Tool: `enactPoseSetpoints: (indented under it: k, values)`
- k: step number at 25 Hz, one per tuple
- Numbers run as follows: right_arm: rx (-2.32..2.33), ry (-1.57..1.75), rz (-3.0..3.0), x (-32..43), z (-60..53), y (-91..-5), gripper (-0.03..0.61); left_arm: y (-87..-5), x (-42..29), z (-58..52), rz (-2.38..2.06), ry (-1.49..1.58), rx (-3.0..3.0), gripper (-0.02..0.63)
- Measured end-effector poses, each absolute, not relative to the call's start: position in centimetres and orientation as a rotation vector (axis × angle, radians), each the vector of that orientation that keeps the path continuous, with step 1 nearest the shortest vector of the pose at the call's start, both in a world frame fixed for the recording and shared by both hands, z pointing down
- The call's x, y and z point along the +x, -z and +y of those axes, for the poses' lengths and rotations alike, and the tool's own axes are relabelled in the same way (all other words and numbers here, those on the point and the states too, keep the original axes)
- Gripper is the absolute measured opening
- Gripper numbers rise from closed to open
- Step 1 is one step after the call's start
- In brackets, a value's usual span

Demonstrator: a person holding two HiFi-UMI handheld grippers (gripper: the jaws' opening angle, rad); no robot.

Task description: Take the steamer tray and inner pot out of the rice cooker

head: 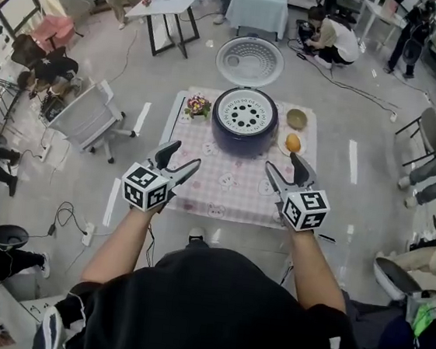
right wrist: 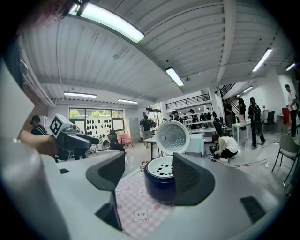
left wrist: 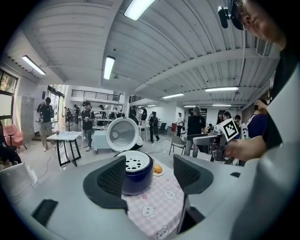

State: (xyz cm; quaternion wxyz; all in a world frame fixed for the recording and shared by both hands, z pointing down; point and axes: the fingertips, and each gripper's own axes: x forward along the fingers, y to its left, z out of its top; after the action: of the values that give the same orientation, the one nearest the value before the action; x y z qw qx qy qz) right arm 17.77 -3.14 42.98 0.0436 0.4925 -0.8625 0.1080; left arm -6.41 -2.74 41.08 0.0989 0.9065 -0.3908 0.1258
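The rice cooker [head: 244, 126] stands upright, lid [head: 250, 60] tipped back, steamer tray [head: 244, 113] flat inside. Short of it, the left gripper [head: 186, 155] and right gripper [head: 283, 163] aim at it, jaws apart and empty.

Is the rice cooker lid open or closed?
Open. The lid is swung back behind the cooker, its inside showing, and the white steamer tray sits uncovered in the top.

I see my left gripper [left wrist: 150, 172] with jaws apart and empty, framing the open rice cooker [left wrist: 137, 180], its perforated steamer tray [left wrist: 137, 162] seemingly seated inside.
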Motion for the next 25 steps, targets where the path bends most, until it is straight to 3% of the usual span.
enactPoseSetpoints:
  k: [25]
  values:
    - [1.664,-0.357,-2.398,11.3,-15.8,-44.5,0.334,-42.8,-13.2,-20.5,-0.883,-0.256,2.745,0.33]
